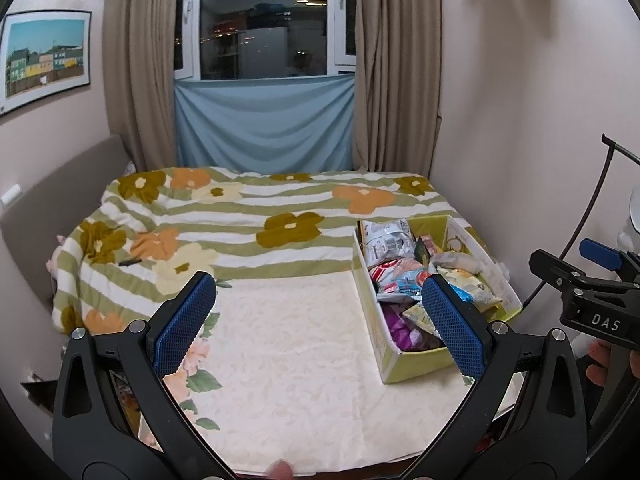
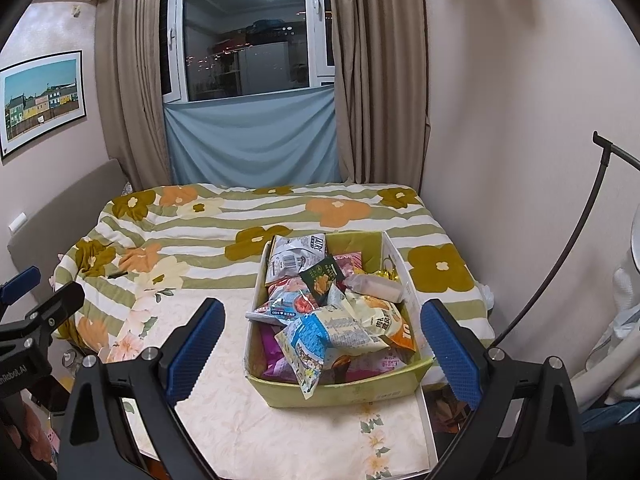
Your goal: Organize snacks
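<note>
A yellow-green cardboard box full of several snack bags stands on a cream tablecloth; it also shows at the right in the left wrist view. A blue-and-yellow snack bag lies on top and hangs over the box's near wall. A grey-white bag leans at the box's far end. My right gripper is open and empty, its blue pads either side of the box's near end. My left gripper is open and empty over the bare cloth, left of the box.
The table with the cream floral cloth butts against a bed with a green-striped flowered blanket. A wall is close on the right. A curved black lamp arm stands at the right. Curtains and a window are behind the bed.
</note>
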Motion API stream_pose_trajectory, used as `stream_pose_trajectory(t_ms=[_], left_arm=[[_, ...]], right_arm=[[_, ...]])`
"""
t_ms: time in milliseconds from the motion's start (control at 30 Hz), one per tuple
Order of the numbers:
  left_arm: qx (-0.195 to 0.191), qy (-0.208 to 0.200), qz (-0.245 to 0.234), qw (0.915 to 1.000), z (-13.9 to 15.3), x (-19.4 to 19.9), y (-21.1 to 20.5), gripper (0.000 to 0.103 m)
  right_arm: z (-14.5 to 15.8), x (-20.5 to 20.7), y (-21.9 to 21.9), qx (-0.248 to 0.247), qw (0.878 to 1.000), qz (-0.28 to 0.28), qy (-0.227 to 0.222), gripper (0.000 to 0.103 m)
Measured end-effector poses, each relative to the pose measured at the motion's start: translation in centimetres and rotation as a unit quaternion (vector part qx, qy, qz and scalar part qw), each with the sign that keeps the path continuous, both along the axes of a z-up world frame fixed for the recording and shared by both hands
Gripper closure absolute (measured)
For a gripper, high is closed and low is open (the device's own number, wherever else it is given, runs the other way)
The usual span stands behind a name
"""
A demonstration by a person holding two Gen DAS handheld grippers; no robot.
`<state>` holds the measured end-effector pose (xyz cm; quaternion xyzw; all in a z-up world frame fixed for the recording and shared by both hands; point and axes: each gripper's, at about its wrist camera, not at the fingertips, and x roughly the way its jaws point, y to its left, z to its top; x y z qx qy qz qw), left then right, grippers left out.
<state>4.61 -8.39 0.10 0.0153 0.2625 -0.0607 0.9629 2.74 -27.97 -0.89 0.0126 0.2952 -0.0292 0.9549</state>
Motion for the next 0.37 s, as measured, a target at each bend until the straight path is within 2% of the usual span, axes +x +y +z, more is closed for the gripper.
stream_pose_trajectory(t_ms=[367], left_arm=[[-0.004, 0.003, -0.009, 0.9999, -0.14, -0.24, 0.29, 0.001]], right_arm=[[0.10, -0.09, 0.00, 0.003, 1.000, 0.000, -0.001, 0.005]])
